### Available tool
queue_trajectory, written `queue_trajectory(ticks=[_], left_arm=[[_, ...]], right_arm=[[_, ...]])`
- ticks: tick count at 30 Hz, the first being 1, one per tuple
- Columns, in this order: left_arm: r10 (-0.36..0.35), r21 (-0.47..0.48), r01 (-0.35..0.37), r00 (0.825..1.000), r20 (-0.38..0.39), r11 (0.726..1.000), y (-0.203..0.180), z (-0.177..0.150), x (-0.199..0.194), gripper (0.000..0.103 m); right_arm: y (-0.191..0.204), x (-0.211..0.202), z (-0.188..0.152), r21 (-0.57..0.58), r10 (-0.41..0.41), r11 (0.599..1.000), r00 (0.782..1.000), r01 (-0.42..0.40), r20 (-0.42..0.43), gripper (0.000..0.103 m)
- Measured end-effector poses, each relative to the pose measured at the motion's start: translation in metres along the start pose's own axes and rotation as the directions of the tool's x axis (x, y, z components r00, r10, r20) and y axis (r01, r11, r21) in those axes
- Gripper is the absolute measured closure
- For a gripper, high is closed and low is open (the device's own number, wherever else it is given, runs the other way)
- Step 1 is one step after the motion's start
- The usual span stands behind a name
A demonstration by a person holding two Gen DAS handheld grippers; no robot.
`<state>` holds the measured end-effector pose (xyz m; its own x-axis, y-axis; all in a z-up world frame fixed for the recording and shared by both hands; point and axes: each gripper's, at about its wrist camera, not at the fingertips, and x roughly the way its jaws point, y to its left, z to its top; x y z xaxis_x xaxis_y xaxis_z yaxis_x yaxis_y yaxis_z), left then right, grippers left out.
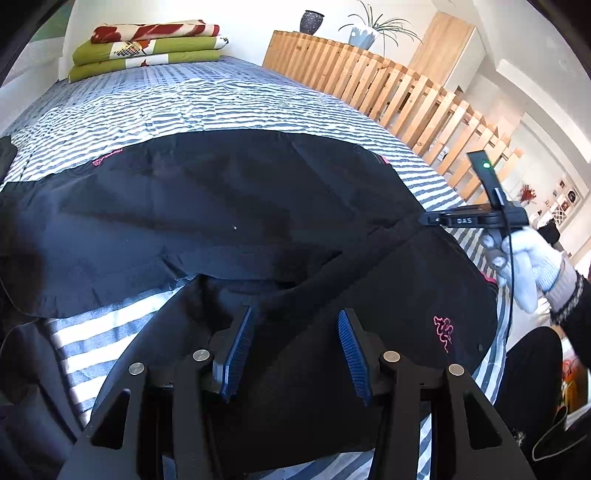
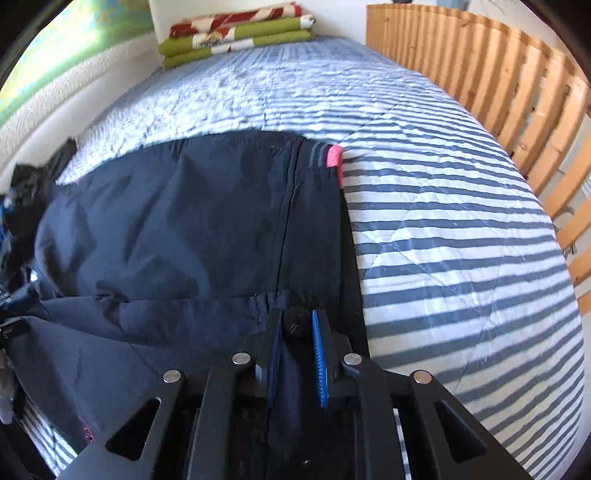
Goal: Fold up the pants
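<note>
1. Pants first: through my left wrist camera the dark navy, thin-fabric pants [image 1: 229,206] lie spread across the blue-and-white striped quilt [image 1: 207,99] that covers the bed, one part stretched wide across the middle and another part folded toward me under the gripper.
2. My left gripper [image 1: 295,325] hangs just above that nearer fold, its blue ribbed pads [image 1: 238,350] standing apart with nothing pinched between them; it is released.
3. A pink embroidered logo [image 1: 443,332] shows on the cloth to the right of the pads, and a smaller pink mark sits on the far part at the left.
4. At the right edge I see a hand in a white knit glove [image 1: 528,262] holding the black body of the other gripper over the pants' waist end.
5. Far back, a stack of folded green, red and white blankets [image 1: 147,48] rests at the head of the bed, and a slatted wooden railing [image 1: 388,85] runs along the right side.
6. Through my right wrist camera the same pants [image 2: 177,221] fill the left and middle, their waistband with a pink tab [image 2: 334,157] lying along the striped quilt [image 2: 461,240].
7. My right gripper [image 2: 295,325] is clenched on the pants: its pads are nearly together, with a ridge of navy cloth and a small black round button between them.
8. The folded blankets [image 2: 236,33] and wooden railing [image 2: 498,74] appear again beyond.
</note>
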<state>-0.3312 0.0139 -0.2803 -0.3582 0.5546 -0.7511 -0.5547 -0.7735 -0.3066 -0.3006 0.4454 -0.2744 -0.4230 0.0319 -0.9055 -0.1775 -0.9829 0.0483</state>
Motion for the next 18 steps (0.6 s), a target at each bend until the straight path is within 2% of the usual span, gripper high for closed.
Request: queue_trajectory(ticks=[5, 10, 16, 18], left_arm=[[0.005, 0.004, -0.005, 1.000, -0.001, 1.000, -0.003, 0.000, -0.001, 0.052], [0.000, 0.017, 0.000, 1.000, -0.001, 1.000, -0.007, -0.001, -0.002, 0.052], [-0.002, 0.028, 0.002, 1.000, -0.004, 1.000, -0.010, 0.001, -0.001, 0.052], [-0.007, 0.031, 0.007, 1.000, -0.004, 0.999, -0.010, 0.001, 0.000, 0.052]], right_arm=[[0.007, 0.013, 0.013, -0.079, -0.044, 0.996, 0.991, 0.034, -0.127, 0.089], [0.010, 0.010, 0.008, -0.102, -0.064, 0.994, 0.975, 0.043, -0.211, 0.090], [0.016, 0.011, 0.011, -0.159, -0.091, 0.986, 0.965, 0.052, -0.248, 0.092], [0.013, 0.004, 0.017, -0.142, -0.075, 0.989, 0.973, 0.044, -0.219, 0.091]])
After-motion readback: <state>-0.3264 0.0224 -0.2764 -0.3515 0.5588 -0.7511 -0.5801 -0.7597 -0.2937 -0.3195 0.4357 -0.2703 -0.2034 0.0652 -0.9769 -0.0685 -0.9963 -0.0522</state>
